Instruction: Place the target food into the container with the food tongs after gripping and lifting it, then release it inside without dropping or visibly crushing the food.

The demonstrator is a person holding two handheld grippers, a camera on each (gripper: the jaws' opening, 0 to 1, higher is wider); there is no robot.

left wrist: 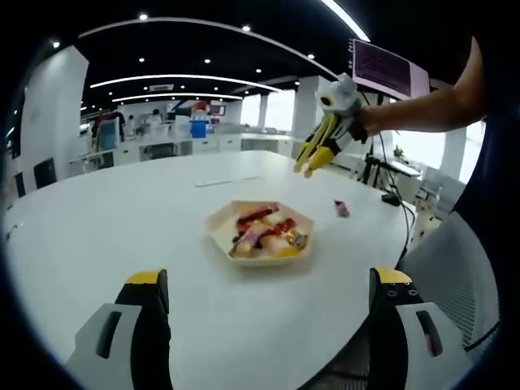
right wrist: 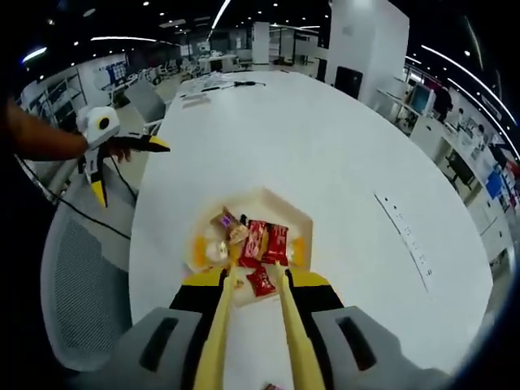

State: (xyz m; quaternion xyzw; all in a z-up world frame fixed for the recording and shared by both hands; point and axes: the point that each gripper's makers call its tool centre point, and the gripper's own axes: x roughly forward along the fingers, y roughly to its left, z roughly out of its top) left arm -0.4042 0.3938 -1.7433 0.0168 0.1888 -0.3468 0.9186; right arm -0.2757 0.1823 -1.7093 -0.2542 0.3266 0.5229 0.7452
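A pale hexagonal tray (left wrist: pixel 219 227) on the white table holds several wrapped snacks (left wrist: pixel 264 231), red and yellow. My left gripper (left wrist: pixel 270 280) stands open in front of the tray with nothing between its jaws. My right gripper (left wrist: pixel 331 114) hangs in the air past the tray, shut on yellow food tongs (left wrist: pixel 317 150) that point down. In the right gripper view the tongs (right wrist: pixel 286 325) reach over the tray (right wrist: pixel 301 219). A red packet (right wrist: pixel 260 282) shows between the tong tips at the tray's near rim. I cannot tell whether it is pinched. The left gripper (right wrist: pixel 130 171) is open at the far left.
A small purple packet (left wrist: pixel 341 208) lies on the table to the right of the tray. A grey mesh chair (right wrist: pixel 77 276) stands at the table's edge. The round white table (left wrist: pixel 122 211) is bare around the tray. Desks and a monitor stand behind.
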